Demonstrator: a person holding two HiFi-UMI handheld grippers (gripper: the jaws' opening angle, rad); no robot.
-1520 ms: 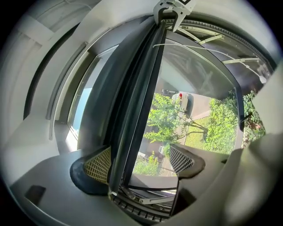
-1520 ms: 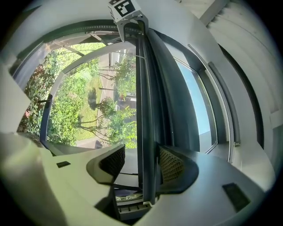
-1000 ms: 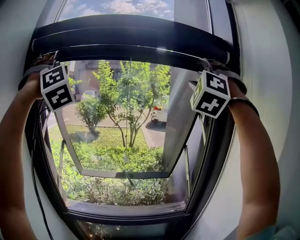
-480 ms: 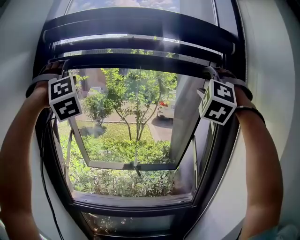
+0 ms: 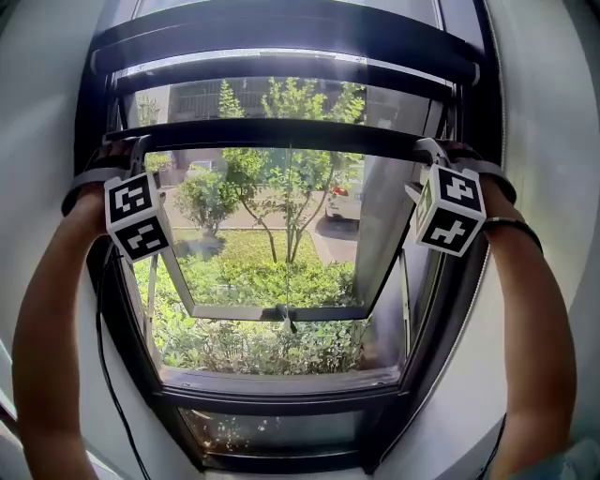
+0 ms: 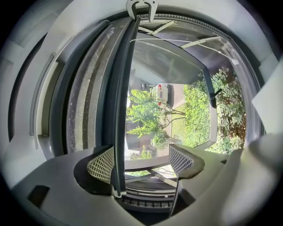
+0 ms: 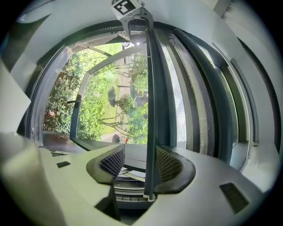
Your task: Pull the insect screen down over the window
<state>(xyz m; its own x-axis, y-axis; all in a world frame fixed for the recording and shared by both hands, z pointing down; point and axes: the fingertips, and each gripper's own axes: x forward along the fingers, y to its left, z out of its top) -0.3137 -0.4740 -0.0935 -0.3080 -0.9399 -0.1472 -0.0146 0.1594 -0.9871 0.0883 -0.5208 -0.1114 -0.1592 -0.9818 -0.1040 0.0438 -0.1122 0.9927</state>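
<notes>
The insect screen's dark pull bar (image 5: 281, 136) runs across the window a short way below the top housing (image 5: 281, 23). Grey mesh (image 5: 281, 101) shows above it. My left gripper (image 5: 127, 150) is at the bar's left end and my right gripper (image 5: 433, 150) at its right end. In the left gripper view the bar (image 6: 118, 132) passes between the wide-apart jaws of the left gripper (image 6: 141, 161) and lies against the left pad (image 6: 101, 165). In the right gripper view the bar (image 7: 151, 132) lies against the right pad (image 7: 169, 165) of the right gripper (image 7: 140, 162), with a gap on its other side.
Behind the screen an outward-tilted window sash (image 5: 281, 312) stands open over a garden with trees and a parked car. The dark window frame (image 5: 281, 401) closes the opening at the bottom, white wall on both sides. A thin black cable (image 5: 103, 356) hangs along the left frame.
The pull bar and both grippers have come down together. More mesh now shows between the bar and the top housing.
</notes>
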